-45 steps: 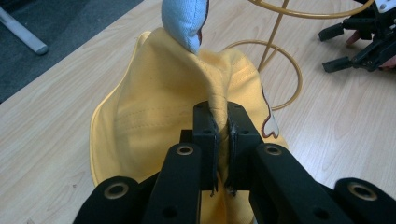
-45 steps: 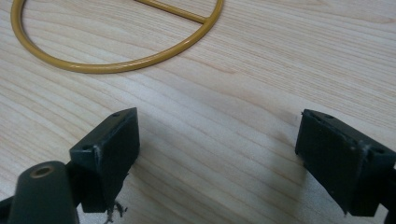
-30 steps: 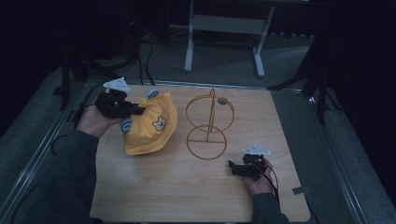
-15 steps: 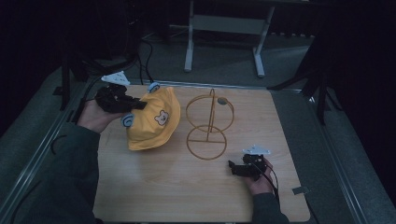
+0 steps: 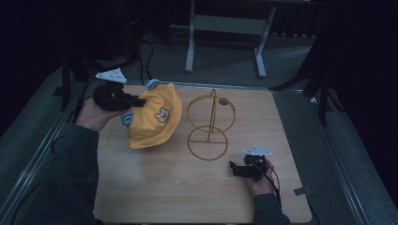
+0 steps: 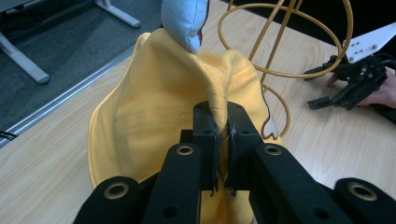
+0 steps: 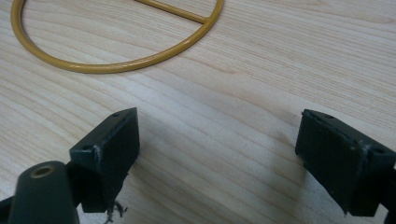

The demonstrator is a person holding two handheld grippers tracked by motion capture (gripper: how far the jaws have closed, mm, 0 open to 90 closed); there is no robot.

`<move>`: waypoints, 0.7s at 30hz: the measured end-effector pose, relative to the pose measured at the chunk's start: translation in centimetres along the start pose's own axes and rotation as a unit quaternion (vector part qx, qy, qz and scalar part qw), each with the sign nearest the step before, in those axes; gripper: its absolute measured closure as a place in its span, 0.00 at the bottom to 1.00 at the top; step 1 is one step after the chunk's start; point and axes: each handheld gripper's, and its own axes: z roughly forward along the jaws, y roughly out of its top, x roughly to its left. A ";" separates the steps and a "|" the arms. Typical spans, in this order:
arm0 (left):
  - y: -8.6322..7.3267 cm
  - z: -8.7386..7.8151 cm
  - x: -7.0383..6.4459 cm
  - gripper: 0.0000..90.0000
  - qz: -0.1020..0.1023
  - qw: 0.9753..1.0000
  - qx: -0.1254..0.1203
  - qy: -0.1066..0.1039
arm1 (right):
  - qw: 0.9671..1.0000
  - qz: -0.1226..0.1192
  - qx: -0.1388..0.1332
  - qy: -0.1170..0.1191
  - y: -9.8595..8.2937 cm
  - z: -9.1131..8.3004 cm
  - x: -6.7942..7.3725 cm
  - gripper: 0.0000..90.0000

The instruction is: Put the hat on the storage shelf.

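Pinching a fold of the yellow hat [image 6: 154, 112], the left gripper [image 6: 222, 135] holds it at the table's [image 5: 155, 187] far-left part, just beside the wire stand [image 5: 210, 124]. Near the stand's base ring, the right gripper [image 7: 219, 154] rests with jaws spread wide.

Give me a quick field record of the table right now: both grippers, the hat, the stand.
left gripper: shut on a fold of the yellow hat, at the table's far left
yellow hat: pinched and held by the left gripper; has a bear face and light blue ears
wire stand: gold, upright at mid table, nothing on it, round base flat on the wood
right gripper: open, jaws wide apart, low over bare wood near the stand's base
table: light wood
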 end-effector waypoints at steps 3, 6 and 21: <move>0.1 -0.2 0.1 0.94 -0.003 1.000 -0.006 -0.003 | 1.000 0.000 0.000 0.000 0.0 0.0 0.0 0.15; 0.3 -0.3 0.0 0.94 0.000 1.000 -0.008 -0.001 | 1.000 0.000 0.000 0.000 0.0 0.0 0.0 0.15; 2.5 -1.0 -0.7 0.95 0.020 0.999 -0.028 -0.006 | 1.000 0.000 0.000 0.001 0.0 0.0 0.0 0.15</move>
